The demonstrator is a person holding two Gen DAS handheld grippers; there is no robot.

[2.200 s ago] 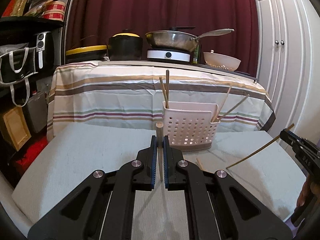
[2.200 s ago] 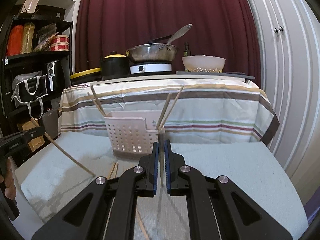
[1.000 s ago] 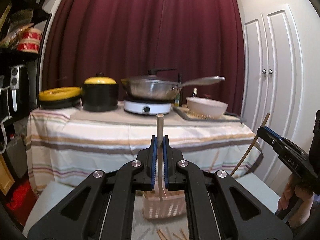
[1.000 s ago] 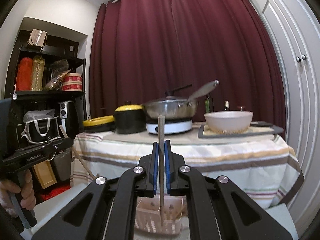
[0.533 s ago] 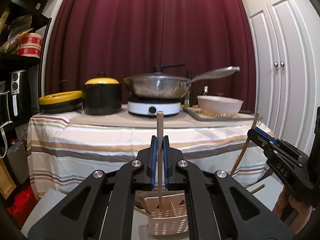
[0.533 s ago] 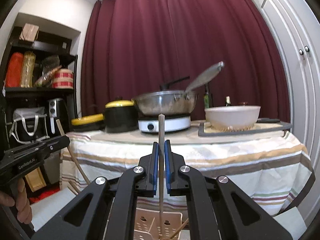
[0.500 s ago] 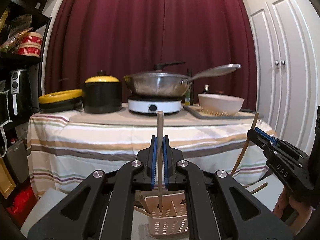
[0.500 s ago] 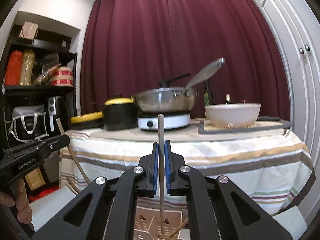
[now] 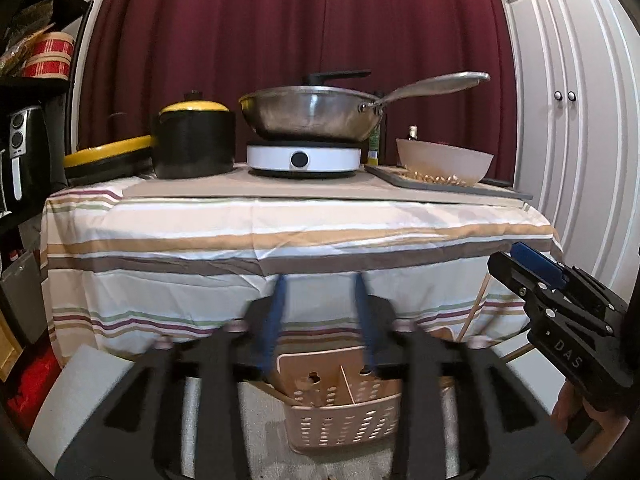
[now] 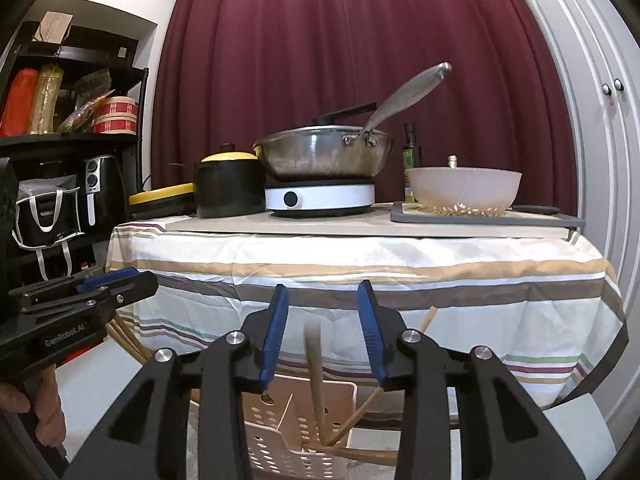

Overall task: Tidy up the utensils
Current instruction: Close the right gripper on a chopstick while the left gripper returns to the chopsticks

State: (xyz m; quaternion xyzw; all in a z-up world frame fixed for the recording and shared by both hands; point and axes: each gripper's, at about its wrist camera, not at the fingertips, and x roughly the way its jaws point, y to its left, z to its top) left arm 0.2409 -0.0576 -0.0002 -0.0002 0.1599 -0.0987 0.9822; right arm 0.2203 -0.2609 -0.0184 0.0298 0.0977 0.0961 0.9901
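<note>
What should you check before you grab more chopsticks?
1. Left hand-held gripper open: ok.
2. Right hand-held gripper open: ok.
3. Released chopstick dropping into the perforated utensil basket: ok, though blurred.
4. Utensil basket upright: ok.
5. Left hand-held gripper's chopstick in the basket: cannot tell, view blurred.
6. Loose chopsticks left on the mat: cannot tell, hidden below.
</note>
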